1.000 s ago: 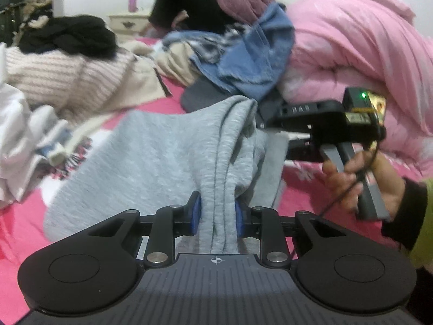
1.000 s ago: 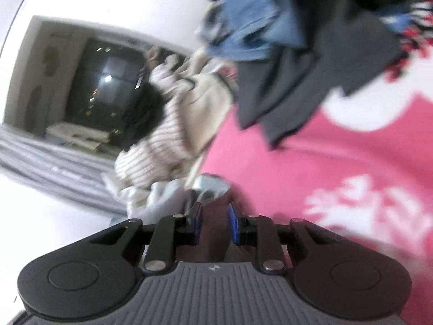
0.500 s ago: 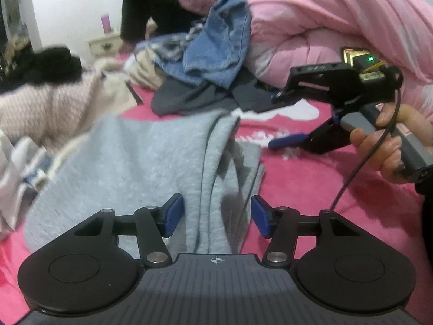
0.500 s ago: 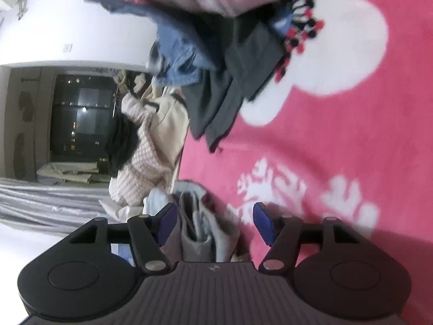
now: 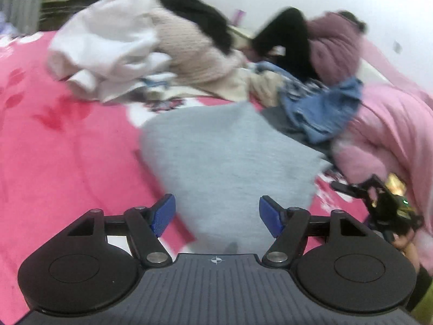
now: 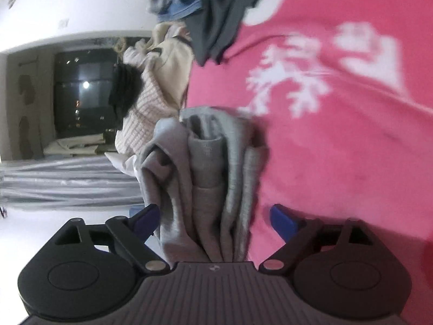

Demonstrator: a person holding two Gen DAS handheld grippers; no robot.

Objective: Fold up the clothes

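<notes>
- The bed (image 5: 67,162), under its pink cover with white flower prints, carries everything; most of the clothes on it are not folded yet, so I'd say the bulk of the job is left.
- The heap (image 5: 189,54) along the far side is a loose jumble: a white top, a cream knit, something black, blue denim and a dark grey piece. None of it looks touched by folding.
- A pink quilt (image 5: 384,124) is bunched at the right, just beside the heap.
- The grey garment (image 5: 227,157) lies spread on the bed in front of the heap and looks doubled over at least once; from the right wrist view its near edge (image 6: 205,184) shows several stacked layers. I judge this fold is just being laid down, though the blur hides how neat it is.
- The left tongs (image 5: 216,216) are opening, their blue pads apart on either side of the grey cloth's near end and not pressing it.
- The right tongs (image 6: 213,216) are opening wide too; the bunched grey edge sits between the pads, the left pad close beside it, neither clamping.
- Likely left for this piece: one more fold or a smoothing, then setting it aside.
</notes>
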